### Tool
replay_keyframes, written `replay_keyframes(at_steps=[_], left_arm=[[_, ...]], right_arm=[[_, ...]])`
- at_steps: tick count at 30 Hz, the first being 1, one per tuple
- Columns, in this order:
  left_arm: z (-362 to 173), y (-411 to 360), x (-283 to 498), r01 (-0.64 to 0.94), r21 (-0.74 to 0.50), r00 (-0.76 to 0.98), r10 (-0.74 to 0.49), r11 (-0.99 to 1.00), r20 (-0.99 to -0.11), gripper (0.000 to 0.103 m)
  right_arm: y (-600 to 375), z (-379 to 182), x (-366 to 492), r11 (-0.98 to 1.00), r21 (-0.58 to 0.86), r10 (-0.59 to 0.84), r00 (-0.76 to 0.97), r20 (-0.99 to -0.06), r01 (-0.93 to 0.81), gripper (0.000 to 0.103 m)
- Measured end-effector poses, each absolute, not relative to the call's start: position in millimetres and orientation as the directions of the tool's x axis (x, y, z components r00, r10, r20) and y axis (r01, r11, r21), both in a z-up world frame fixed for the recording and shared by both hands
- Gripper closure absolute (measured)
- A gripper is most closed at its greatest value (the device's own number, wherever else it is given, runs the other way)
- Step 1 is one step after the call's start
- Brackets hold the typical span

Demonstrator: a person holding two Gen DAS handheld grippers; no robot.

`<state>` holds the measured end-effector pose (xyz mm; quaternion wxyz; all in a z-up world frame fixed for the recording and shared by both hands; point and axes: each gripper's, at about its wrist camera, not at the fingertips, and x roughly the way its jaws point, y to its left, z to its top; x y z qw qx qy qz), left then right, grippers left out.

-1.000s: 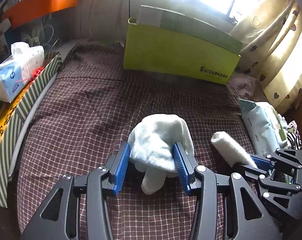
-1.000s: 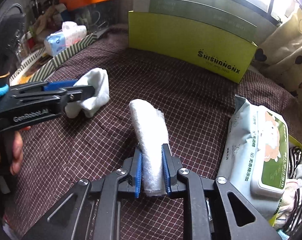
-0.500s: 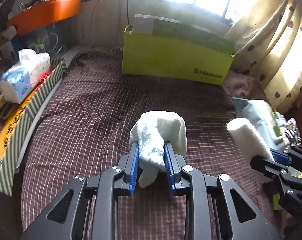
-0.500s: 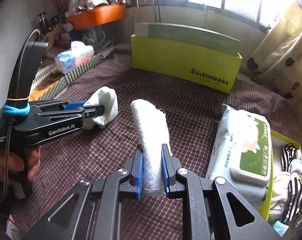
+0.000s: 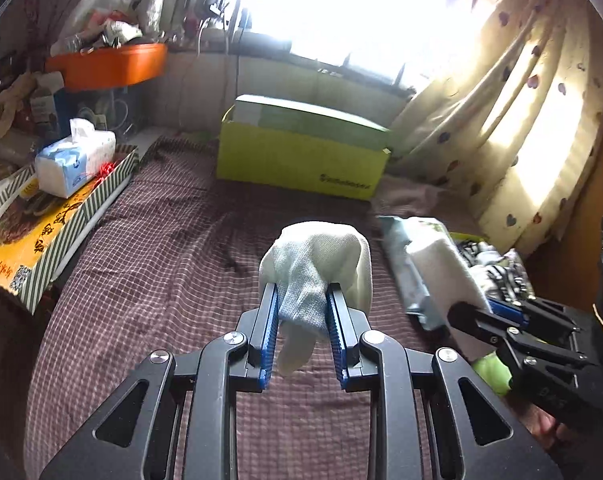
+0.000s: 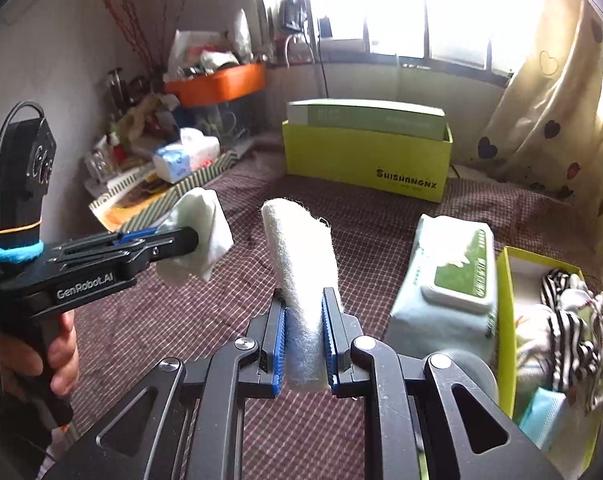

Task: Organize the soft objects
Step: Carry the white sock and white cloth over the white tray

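Note:
My left gripper is shut on a crumpled white cloth and holds it in the air above the checked bedspread. The same cloth and left gripper show at the left of the right wrist view. My right gripper is shut on a rolled white towel that sticks up and forward, also clear of the bedspread. The towel shows in the left wrist view at the right.
A green box stands at the back of the bed. A wet-wipes pack lies to the right, beside a small yellow-green box with striped socks. A tissue pack sits on a striped box at left.
My left gripper closed on the crumpled cloth and lifted it off the bedspread. My right gripper raised the rolled towel higher. Both views now look further up the room.

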<state>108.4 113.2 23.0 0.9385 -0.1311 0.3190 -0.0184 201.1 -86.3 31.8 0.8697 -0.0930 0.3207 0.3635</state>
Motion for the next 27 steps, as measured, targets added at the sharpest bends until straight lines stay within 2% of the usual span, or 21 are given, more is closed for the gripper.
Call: replay_keyframes(at_steps=[11,27], left_arm=[[40.8,70.7,82.9,0.020,-0.274,0.816,-0.174,0.962,-0.551,0.079],[49.6,36.7,77.0,0.069,-0.268,0.818,-0.208,0.961,-0.536,0.079]], right_arm=[[-135.0,47.8,171.0,0.743,0.092,0.589,0.583,-0.560,-0.663,0.088],[-178.4,52.6,160.3,0.769,0.106,0.582,0.622,-0.523,-0.630,0.088]])
